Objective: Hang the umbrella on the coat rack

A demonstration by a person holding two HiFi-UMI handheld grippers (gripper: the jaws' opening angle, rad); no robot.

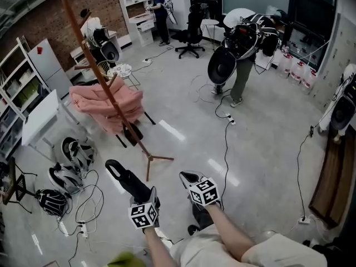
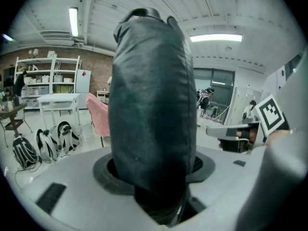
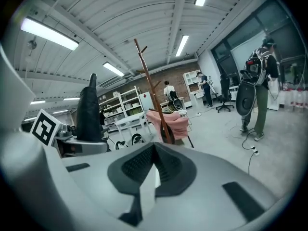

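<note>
**Head view.** The coat rack (image 1: 105, 88) is seen as a slim wooden pole on splayed feet, with a pink cloth (image 1: 108, 104) heaped over a chair just behind it. The umbrella (image 1: 127, 179), folded in a black sleeve, is held well short of the rack's feet, on the person's side, with its free end aimed toward them. It is clamped in the left gripper (image 1: 146, 196). The right gripper (image 1: 189, 178) is carried beside it, farther from the rack, with nothing in it.

**Left gripper view.** The umbrella (image 2: 151, 109) fills the middle of the frame and is gripped at its lower part by the left gripper (image 2: 154, 177). The rack itself is hidden behind it, and only the pink cloth (image 2: 98, 117) shows at its edge.

**Right gripper view.** The 2 jaws of the right gripper (image 3: 153, 170) are seen pressed together with nothing between them. The coat rack (image 3: 151, 97) stands straight ahead, with short pegs near its top.

**Risks, as judged.** The hang has not begun. The rack looks light, so it could be tipped by a push from the umbrella. The pegs look short, so the umbrella could slide off if released before it is properly hooked.
</note>
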